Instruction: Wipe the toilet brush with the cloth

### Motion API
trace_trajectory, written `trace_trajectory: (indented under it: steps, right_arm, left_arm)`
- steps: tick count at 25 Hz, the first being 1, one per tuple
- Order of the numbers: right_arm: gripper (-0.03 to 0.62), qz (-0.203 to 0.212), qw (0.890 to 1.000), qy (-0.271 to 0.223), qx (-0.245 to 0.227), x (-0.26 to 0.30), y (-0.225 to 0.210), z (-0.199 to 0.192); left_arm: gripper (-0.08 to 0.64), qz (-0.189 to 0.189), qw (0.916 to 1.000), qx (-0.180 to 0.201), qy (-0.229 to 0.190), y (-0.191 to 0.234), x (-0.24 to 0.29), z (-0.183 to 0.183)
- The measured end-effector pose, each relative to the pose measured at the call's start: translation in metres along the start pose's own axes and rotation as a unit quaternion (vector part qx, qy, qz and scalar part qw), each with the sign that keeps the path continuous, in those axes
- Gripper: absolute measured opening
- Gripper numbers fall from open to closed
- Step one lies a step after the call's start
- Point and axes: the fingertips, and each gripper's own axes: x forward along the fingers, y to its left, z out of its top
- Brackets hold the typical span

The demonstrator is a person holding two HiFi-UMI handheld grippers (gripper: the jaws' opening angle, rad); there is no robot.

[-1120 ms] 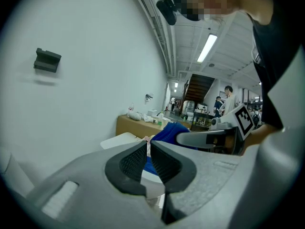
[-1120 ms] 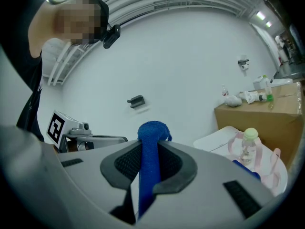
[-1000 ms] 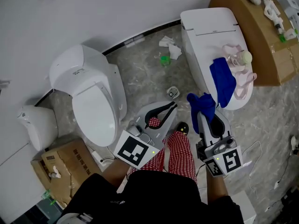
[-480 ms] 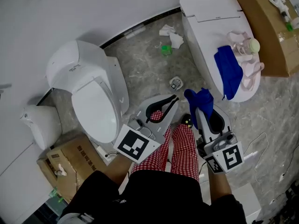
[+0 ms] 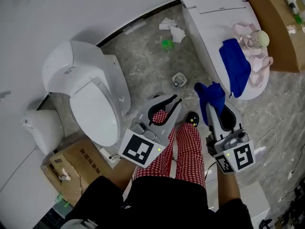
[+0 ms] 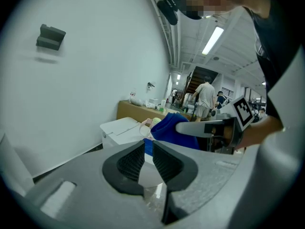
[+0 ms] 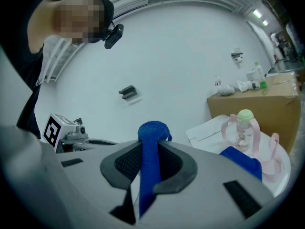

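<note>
Blue bunched cloth (image 7: 152,130) sits pinched in the right gripper (image 7: 150,151); the left gripper (image 6: 148,150), jaws just opening slightly, holds nothing. So thin a pinch could let it slip mid-wipe.

Head view looks steeply down past the person's legs (image 5: 188,147) to the floor (image 5: 147,66). Each gripper view rides close behind its jaws, facing nearly level; all three share the white toilet (image 5: 214,6) (image 6: 117,127) (image 7: 208,126) at head view's upper right.
</note>
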Motion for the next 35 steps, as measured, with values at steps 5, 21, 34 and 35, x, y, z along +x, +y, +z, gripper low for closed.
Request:
trace_trajectory:
  steps: [5,21,34,35]
  right_arm:
    - [0.064,0.0,1.0,0.01,0.002,0.006,-0.006,-0.015]
    - [0.064,-0.018,0.999,0.017,0.031,0.023,-0.023,-0.054]
    - [0.064,-0.026,0.998,0.038,0.034,0.038,-0.038,-0.083]
    - [0.064,-0.028,0.998,0.041,0.033,0.038,-0.04,-0.085]
  left_arm:
    - [0.052,-0.007,0.9999,-0.007,0.012,-0.001,0.01,-0.017]
    - [0.072,-0.021,0.9994,0.003,0.028,0.011,0.035,-0.059]
    - [0.095,-0.012,0.9982,0.009,0.057,0.033,0.054,-0.095]
    - [0.101,-0.012,0.9981,0.012,0.06,0.035,0.056,-0.098]
